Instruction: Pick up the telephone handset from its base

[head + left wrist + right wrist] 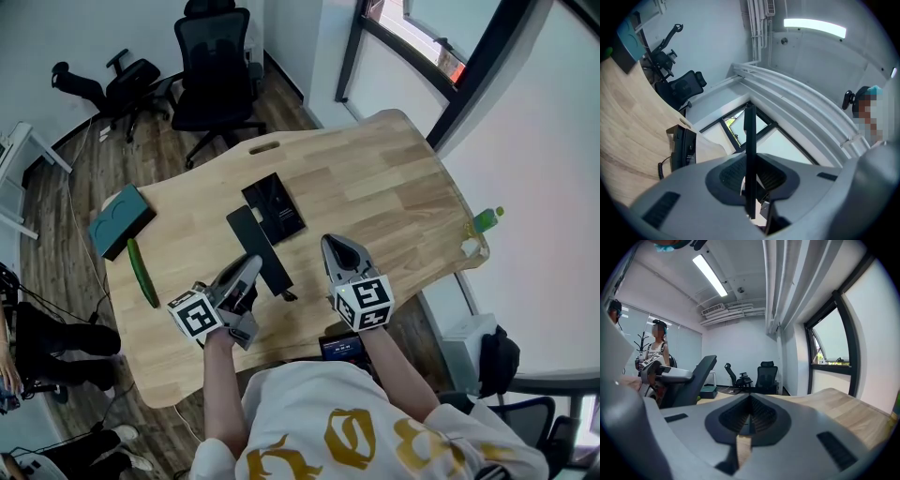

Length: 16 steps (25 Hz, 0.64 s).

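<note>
The left gripper [249,274] is pinching the black telephone handset [247,232] between its jaws, holding it tilted up off the wooden table [394,178], just beside its base [275,207]. The right gripper [339,249] is hovering nearby, jaws pressing together on nothing

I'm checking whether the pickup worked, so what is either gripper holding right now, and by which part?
The left gripper holds the black telephone handset, its fingers pinching the flat faces around mid-length. The right gripper holds nothing.
</note>
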{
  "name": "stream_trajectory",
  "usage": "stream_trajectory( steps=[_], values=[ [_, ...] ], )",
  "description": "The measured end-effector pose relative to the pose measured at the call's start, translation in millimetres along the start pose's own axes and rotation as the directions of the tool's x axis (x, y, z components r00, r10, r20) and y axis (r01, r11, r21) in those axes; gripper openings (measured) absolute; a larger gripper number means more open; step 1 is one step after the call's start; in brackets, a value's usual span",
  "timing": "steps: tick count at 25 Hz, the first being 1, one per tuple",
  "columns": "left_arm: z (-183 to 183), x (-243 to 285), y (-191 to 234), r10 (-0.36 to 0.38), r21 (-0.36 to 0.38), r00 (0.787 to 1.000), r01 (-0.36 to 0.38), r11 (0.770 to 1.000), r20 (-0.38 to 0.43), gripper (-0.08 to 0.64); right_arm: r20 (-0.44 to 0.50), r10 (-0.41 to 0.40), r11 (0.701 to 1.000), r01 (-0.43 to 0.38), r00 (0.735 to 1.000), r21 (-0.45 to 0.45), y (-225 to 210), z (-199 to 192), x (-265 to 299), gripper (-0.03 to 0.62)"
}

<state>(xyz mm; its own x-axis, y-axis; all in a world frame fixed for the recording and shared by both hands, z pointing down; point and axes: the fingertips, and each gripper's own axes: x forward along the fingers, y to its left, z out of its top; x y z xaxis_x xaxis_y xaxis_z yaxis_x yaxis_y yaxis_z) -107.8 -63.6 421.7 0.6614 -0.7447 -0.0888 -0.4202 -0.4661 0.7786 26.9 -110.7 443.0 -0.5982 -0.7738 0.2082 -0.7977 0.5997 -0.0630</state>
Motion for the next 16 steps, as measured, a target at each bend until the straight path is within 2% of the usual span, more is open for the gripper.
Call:
stream_trajectory(
  steps=[11,16],
  values=[
    [-0.2,2.4,-1.1,-0.025,-0.006,1.000,0.025,1.000,-0.009,0.071,0.011,-0.010,1.000,0.010,1.000,-0.007,-2.8,4.0,-0.4,0.005],
    [1.3,2.0,0.8,-0.015,-0.012,1.000,0.015,1.000,0.001,0.071,0.007,0.001,1.000,-0.001,1.000,-0.001,-3.6,3.3,1.5,0.005]
  ],
)
